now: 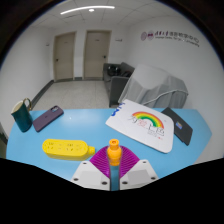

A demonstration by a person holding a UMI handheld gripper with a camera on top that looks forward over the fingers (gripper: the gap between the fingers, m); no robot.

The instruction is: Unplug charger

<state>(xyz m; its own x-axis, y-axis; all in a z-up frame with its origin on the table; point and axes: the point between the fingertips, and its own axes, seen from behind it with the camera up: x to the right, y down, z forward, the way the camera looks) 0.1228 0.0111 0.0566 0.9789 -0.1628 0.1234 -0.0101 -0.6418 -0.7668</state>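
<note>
My gripper [113, 170] is shut on an orange-yellow charger plug [114, 152], which sticks up from between the purple pads [100, 161]. The fingers are nearly together around it. A yellow power strip [67, 148] lies on the blue table [85, 128] just left of and beyond the fingers. The plug is apart from the strip, held to its right.
A teal box [21, 116] and a dark phone [46, 119] lie at the far left. A white sheet with a rainbow drawing [146, 124] and a dark device [182, 125] lie to the right. A chair [150, 84] stands beyond the table.
</note>
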